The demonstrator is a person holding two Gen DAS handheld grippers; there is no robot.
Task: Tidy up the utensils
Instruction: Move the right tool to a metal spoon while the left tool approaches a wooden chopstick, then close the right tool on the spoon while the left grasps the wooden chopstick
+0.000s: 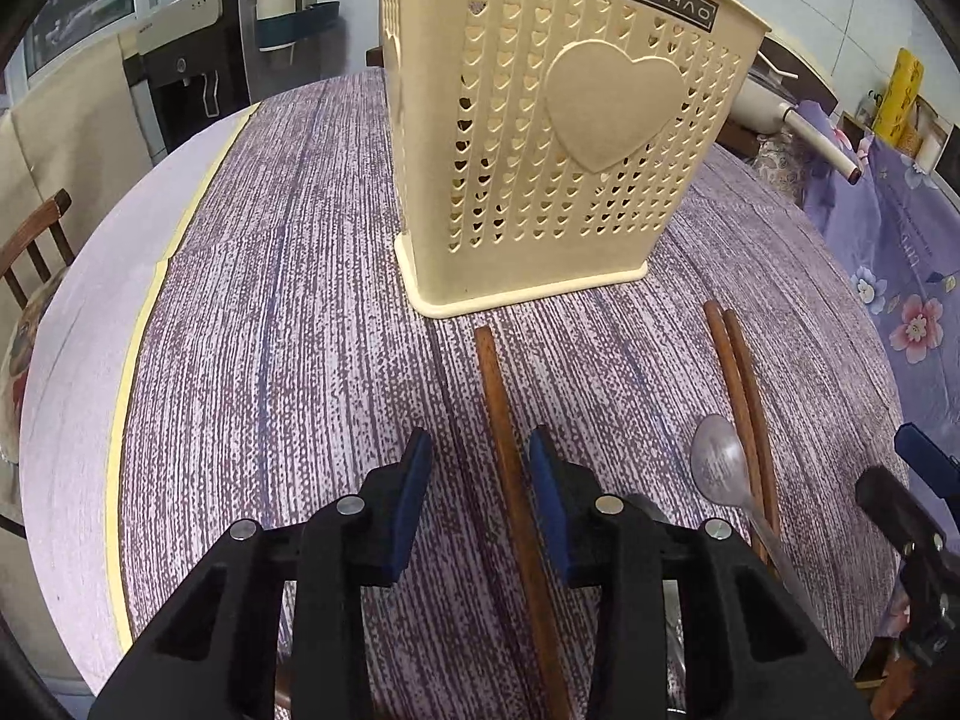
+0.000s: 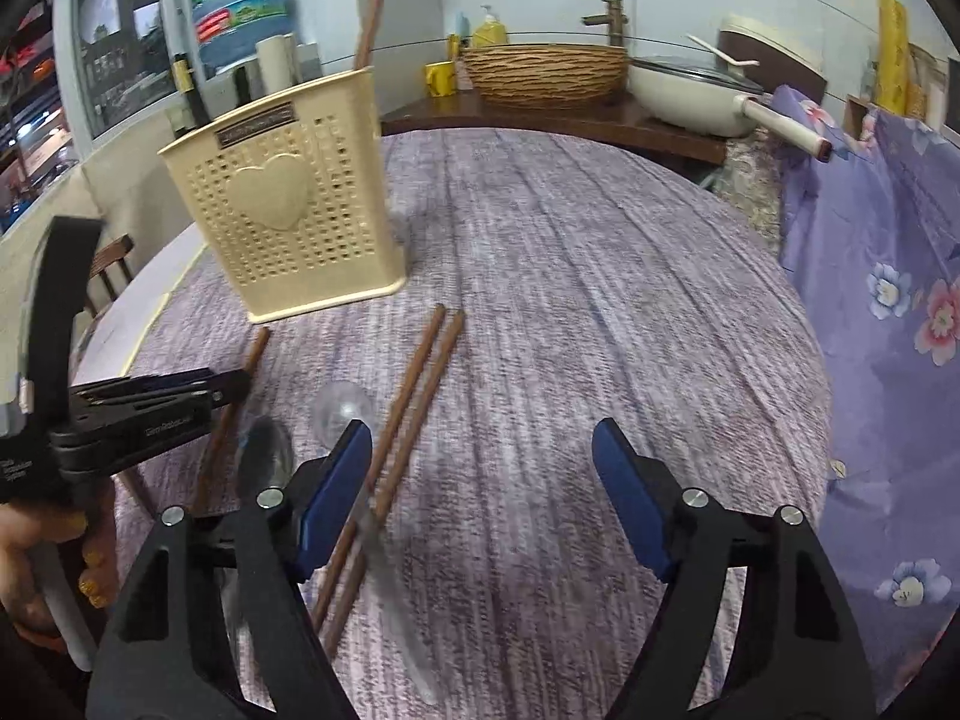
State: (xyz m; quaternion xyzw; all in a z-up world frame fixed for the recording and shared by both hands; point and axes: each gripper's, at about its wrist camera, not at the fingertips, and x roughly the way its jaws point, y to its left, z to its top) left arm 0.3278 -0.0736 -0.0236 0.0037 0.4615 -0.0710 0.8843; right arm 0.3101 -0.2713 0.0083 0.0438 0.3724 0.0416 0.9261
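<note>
A cream perforated utensil holder (image 1: 540, 150) (image 2: 288, 228) stands on the purple tablecloth, and one brown stick (image 2: 375, 6) stands upright in it. My left gripper (image 1: 483, 468) is low over the table. A single brown chopstick (image 1: 498, 396) lies between its blue pads, close to the right pad and clear of the left one. To its right lie a pair of chopsticks (image 1: 741, 384) (image 2: 420, 378) and a clear plastic spoon (image 1: 720, 462) (image 2: 342, 405). My right gripper (image 2: 480, 468) stands wide open over bare cloth, its left finger beside the pair and the spoon.
A grey metal spoon (image 2: 264, 456) lies left of the clear one. A wooden chair (image 1: 36, 240) stands past the table's taped left edge (image 1: 129, 372). A white pan (image 2: 690, 96) and a wicker basket (image 2: 543, 75) sit at the back. Floral cloth (image 2: 900, 300) hangs at right.
</note>
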